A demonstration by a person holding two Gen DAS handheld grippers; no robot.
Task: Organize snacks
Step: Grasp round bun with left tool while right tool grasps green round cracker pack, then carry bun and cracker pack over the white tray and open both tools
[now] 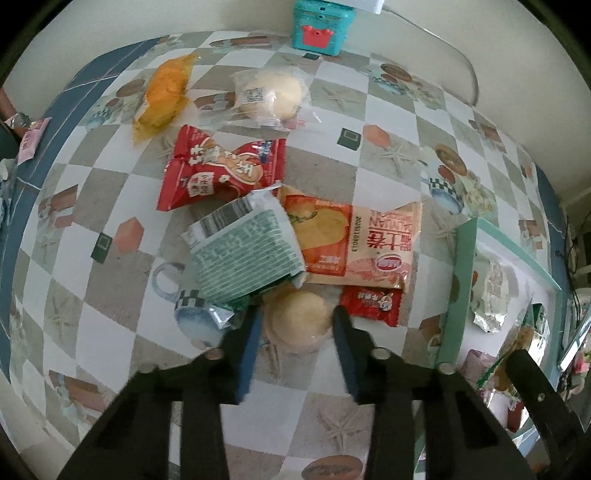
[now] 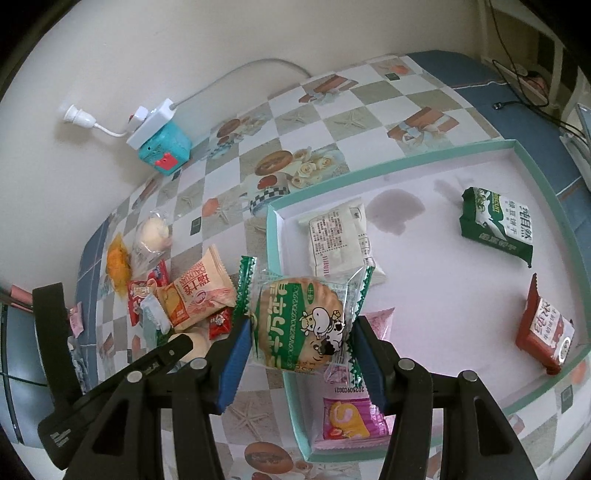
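My left gripper point(image 1: 297, 328) points down at the snack pile and is shut on a pale round bun point(image 1: 299, 314) in clear wrap, one blue pad on each side. Around it lie a green-and-white packet point(image 1: 243, 247), an orange packet point(image 1: 354, 240) and a small red packet point(image 1: 371, 304). My right gripper point(image 2: 301, 339) is shut on a round biscuit pack point(image 2: 295, 325) with green edges and a cow picture, held over the left rim of the teal-edged tray point(image 2: 406, 162). In the tray lie a white packet point(image 2: 340, 240), a green one point(image 2: 498, 225), a red one point(image 2: 543, 332) and a pink one point(image 2: 347, 421).
Further back on the checked tablecloth lie a large red packet point(image 1: 218, 170), a yellow-orange snack point(image 1: 166, 92) and another wrapped bun point(image 1: 269, 96). A teal box point(image 1: 323, 26) and a white power strip point(image 2: 151, 125) stand against the wall. Cables lie at the far right table edge point(image 2: 517, 99).
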